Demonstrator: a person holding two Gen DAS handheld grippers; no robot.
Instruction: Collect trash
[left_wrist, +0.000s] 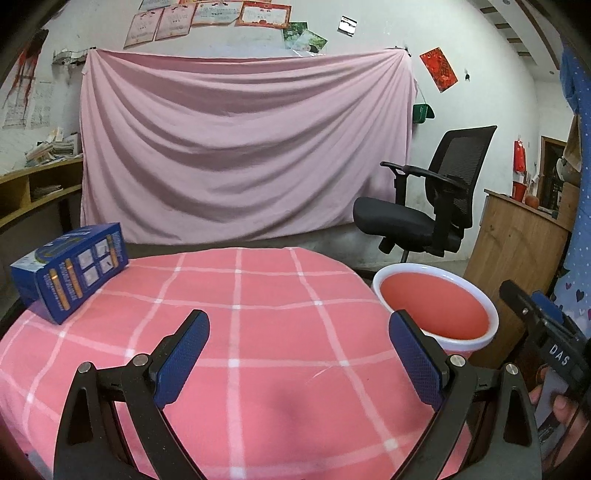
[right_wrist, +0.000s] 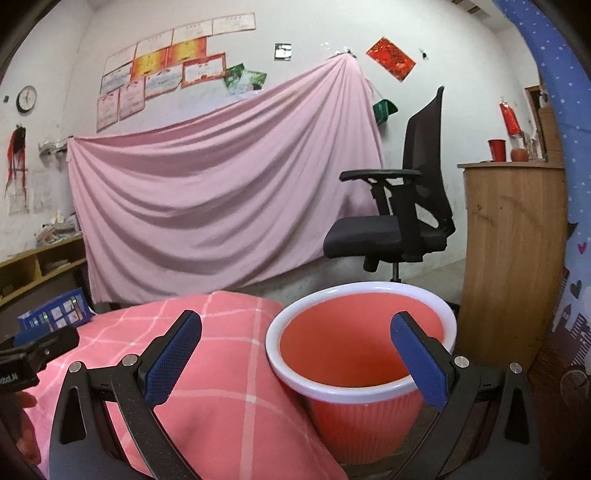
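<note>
The left tongs (left_wrist: 299, 354) are spread wide and released, with nothing between their blue textured pads (left_wrist: 181, 356). They hang low over the near part of the bench (left_wrist: 258, 332), which is covered by a pink cloth with a white grid pattern. Bare cloth lies under them and between the pads.

The right tongs (right_wrist: 297, 354) are also spread wide and released, grasping nothing. Their left pad (right_wrist: 173, 356) sits over the right edge of the checked cloth, while their right pad (right_wrist: 417, 360) shows in front of the near rim of the coral-red ribbed plastic bin with a white rim (right_wrist: 362, 354). Whether that pad touches the rim cannot be told. The bin stands just beside the right edge of the bench, lower than the bench top, and its visible inside is plain red.

In the left wrist view the same bin (left_wrist: 436, 306) lies to the right of the left tongs, beyond the bench edge, and part of the right tongs' body and the hand (left_wrist: 561, 406) holding it shows at the far right.

The blue rectangular cardboard box with orange and white print (left_wrist: 70, 269) lies at the far left edge of the bench, well apart from both tongs and from the bin.

Farther off, a black mesh office chair (left_wrist: 436, 199) stands on the floor to the right, and a pink draped sheet (left_wrist: 240, 147) hangs on the far wall. A wooden cabinet (right_wrist: 513, 251) stands at the right.
</note>
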